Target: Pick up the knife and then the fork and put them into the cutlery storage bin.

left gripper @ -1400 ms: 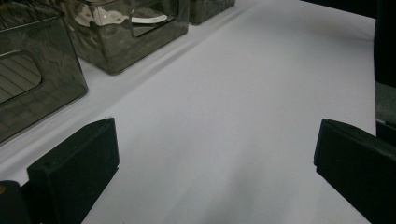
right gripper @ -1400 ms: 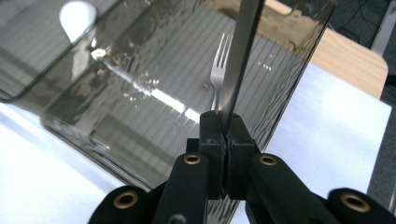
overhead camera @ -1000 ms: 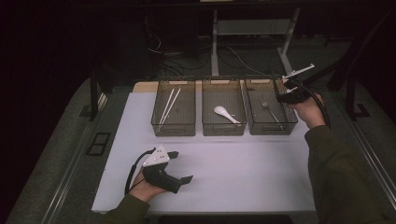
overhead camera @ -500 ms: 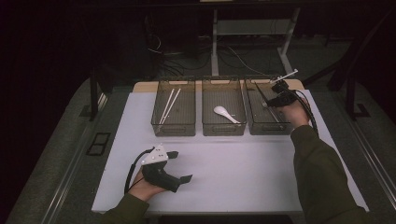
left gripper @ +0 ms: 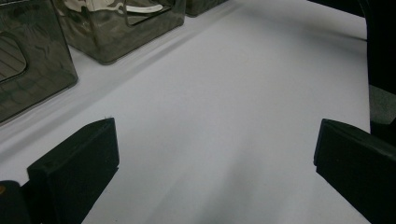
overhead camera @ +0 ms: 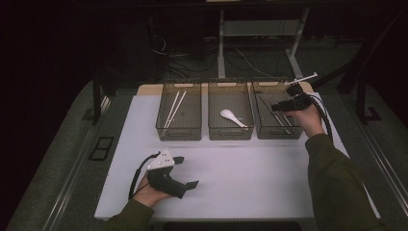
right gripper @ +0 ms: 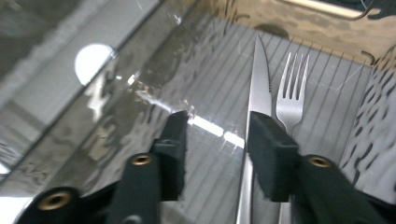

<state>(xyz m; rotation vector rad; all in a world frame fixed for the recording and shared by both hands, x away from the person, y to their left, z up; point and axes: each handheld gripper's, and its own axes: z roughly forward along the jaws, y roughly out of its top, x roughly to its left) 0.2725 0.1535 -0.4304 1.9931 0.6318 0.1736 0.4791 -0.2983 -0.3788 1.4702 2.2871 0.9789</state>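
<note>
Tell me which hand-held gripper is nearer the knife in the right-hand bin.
Right. The right hand-held gripper hangs inside that bin, jaws open just above the knife; the left hand-held gripper rests far off on the white mat's near edge.

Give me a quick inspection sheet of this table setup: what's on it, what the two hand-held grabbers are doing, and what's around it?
Surface: white table top, bare in front of the bins.
Job's things: right bin holds a knife and a fork, lying side by side.
Other items: middle bin holds a white spoon; left bin holds pale chopsticks.
Clutter: nothing seen.
Grippers: right gripper over the right bin, jaws have just been opening, nothing between them; left gripper rests on the table, open.
Cables: one trails from each gripper; more lie on the floor behind.
Surroundings: dark room, table legs behind.
</note>
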